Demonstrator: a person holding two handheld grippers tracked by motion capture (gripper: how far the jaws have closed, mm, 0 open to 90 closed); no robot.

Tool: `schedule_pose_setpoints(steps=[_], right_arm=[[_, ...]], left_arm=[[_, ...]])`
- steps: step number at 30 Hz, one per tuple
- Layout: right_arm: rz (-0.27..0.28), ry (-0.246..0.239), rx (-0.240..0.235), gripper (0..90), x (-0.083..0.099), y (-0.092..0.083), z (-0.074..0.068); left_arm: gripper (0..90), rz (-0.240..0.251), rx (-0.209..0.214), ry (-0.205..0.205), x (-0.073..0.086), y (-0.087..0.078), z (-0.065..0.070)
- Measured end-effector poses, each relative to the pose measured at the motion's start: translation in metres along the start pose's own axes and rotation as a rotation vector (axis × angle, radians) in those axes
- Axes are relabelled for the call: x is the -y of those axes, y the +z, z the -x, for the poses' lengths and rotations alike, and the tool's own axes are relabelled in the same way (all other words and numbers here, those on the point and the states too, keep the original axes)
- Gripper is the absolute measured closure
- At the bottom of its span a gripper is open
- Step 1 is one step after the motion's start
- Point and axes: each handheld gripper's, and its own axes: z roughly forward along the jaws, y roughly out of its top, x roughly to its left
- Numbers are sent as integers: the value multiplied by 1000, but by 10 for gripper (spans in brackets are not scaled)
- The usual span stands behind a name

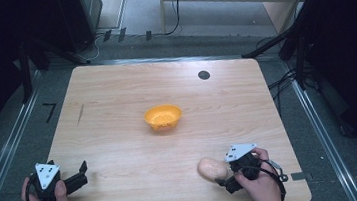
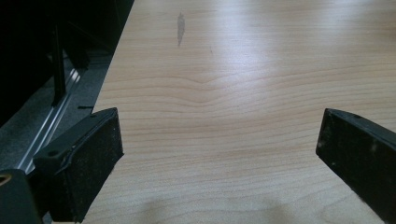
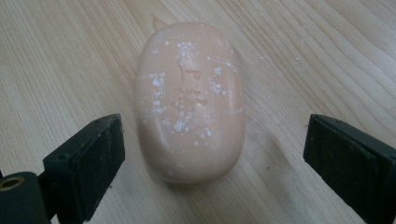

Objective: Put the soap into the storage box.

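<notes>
A pale peach bar of soap (image 1: 211,169) (image 3: 190,98) lies flat on the wooden table (image 1: 164,82) near its front right. My right gripper (image 1: 223,177) (image 3: 212,154) stands open with one jaw on either side of the soap's near end, not touching it. An orange bowl (image 1: 163,117) sits upright at the table's middle, with small holes in its bottom. At the front left edge my left gripper (image 1: 83,172) (image 2: 219,149) is open over bare wood, with nothing between its jaws.
A small black round disc (image 1: 204,74) is set in the table at the back right. A dark streak (image 1: 81,114) (image 2: 180,27) marks the wood at the left. Metal rails (image 1: 6,154) run along the floor on both sides, with cables (image 1: 280,82) at the right.
</notes>
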Motion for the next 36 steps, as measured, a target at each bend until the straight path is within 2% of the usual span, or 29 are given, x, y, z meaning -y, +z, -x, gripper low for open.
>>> schedule_pose_setpoints(steps=[4,5,6,20,24,36], right_arm=[[-4,1,2,69,-2,3,-2],[-3,0,3,81,-2,3,-2],[-1,2,1,130,-3,4,-3],[-29,-13,-4,163,-8,13,-7],[-35,12,-21,210,-9,15,-8],[-38,-2,3,245,-11,21,-9]], left_arm=[[8,3,0,-3,0,0,0],[8,2,0,-2,0,0,0],[8,2,0,-2,0,0,0],[8,-1,0,4,0,0,0],[8,-1,0,5,0,0,0],[8,-2,0,4,0,0,0]])
